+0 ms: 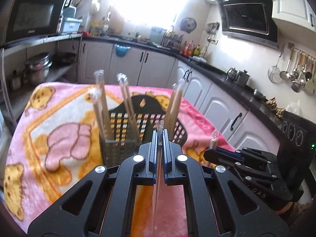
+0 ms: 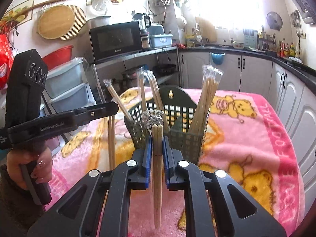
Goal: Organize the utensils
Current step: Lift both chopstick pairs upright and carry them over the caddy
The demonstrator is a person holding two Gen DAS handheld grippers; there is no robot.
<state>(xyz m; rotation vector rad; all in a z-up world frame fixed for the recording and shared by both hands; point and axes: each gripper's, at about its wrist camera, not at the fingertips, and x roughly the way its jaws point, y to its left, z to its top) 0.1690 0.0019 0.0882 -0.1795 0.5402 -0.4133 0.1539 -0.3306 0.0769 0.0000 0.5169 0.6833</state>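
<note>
Wooden chopsticks [image 2: 157, 148] stand pinched in the right hand-held gripper [image 2: 157, 138], lower ends blurred; the left hand-held gripper [image 1: 160, 136] clamps a clear-wrapped pair [image 1: 158, 177], hard to make out, with the basket [image 1: 126, 126] just ahead.

One slotted basket [image 2: 178, 118], about five wrapped chopstick pairs standing inside [image 2: 207, 98], two grippers' held pairs [image 2: 157, 148]

Bright window [image 1: 150, 0] glare over dark counter [image 1: 217, 69] and white cabinets [image 1: 223, 106]. Microwave [image 2: 115, 39] on metal shelf [image 2: 136, 54], range hood [image 1: 246, 15] on tiled wall.
</note>
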